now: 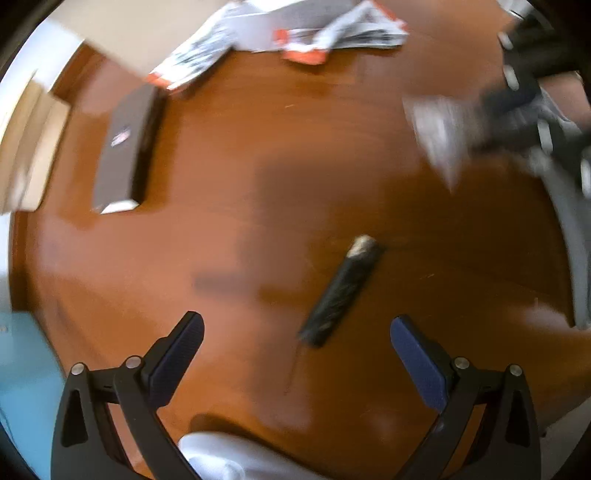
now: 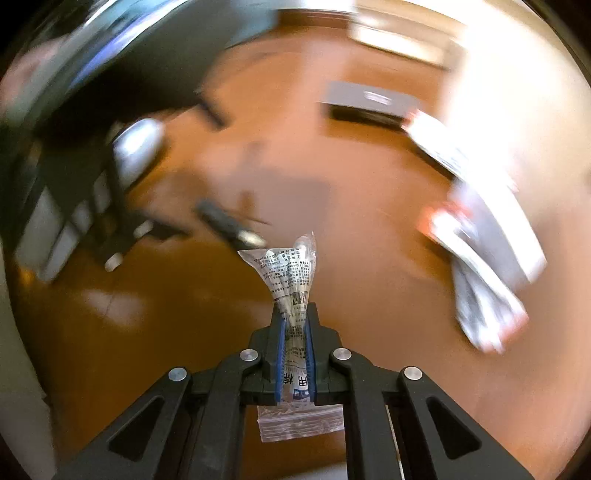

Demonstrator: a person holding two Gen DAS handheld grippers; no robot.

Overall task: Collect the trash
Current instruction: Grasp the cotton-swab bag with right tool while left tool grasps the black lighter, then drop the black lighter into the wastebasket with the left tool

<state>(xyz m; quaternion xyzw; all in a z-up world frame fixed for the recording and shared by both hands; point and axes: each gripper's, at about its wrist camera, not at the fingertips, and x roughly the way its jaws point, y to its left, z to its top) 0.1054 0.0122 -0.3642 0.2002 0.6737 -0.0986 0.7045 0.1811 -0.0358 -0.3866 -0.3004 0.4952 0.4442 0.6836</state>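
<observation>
Plastic bag (image 2: 293,280), zip end behind gripper (image 2: 294,314)

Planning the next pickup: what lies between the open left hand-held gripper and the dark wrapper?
Only bare wooden table: the left wrist view shows nothing between the left hand-held gripper and the dark wrapper.

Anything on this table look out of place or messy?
Yes. Crumpled red-and-white wrappers lie strewn along the far edge of the wooden table, and a dark stick-shaped wrapper lies askew mid-table. The right gripper already pinches a clear plastic bag.
</observation>
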